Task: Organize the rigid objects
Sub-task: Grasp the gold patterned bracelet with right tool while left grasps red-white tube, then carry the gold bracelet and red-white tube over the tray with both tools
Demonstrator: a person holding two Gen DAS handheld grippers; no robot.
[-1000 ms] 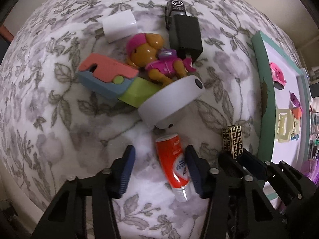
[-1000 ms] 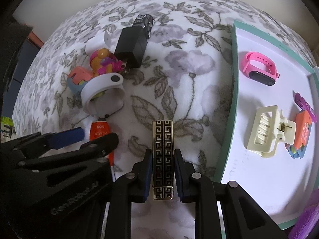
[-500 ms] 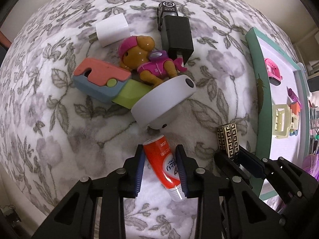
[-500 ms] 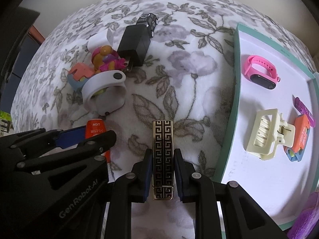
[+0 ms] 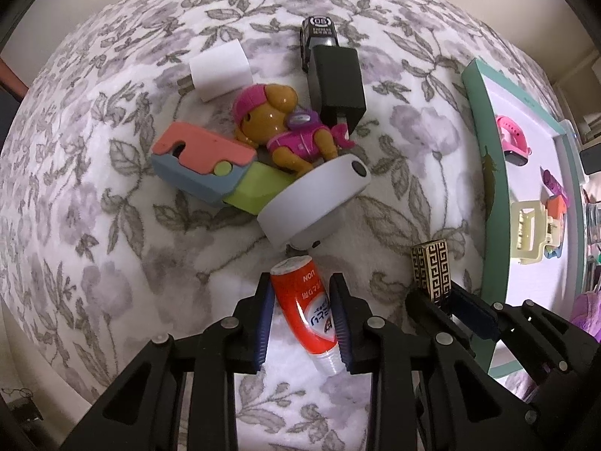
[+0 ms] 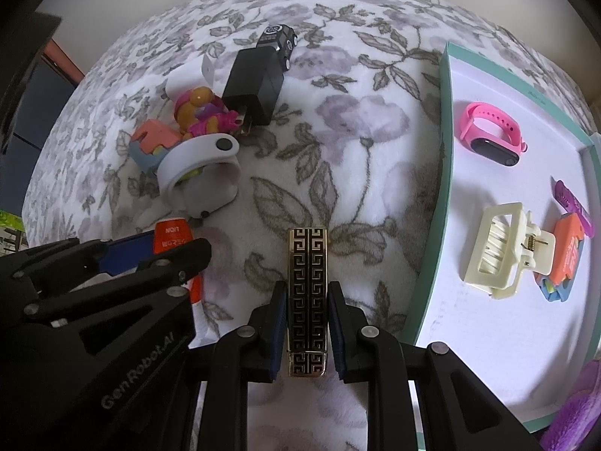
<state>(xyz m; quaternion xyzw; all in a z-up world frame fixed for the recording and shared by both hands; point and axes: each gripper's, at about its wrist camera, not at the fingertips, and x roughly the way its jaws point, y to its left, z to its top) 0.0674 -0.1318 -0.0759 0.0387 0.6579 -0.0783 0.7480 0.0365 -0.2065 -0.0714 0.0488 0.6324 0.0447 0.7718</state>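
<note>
Pinching a small red-and-white tube [image 5: 306, 310] that lies on the floral fleece blanket [image 5: 112, 225], your left tongs [image 5: 302, 323] have just closed on it. Your right tongs [image 6: 306, 332] grip a black-and-gold patterned rectangular case [image 6: 307, 293] beside the teal-rimmed white tray [image 6: 432, 263]. Farther off sit a white wristband [image 5: 319, 203], a brown toy dog in pink [image 5: 285, 131] and a black charger block [image 5: 336, 82].
</note>
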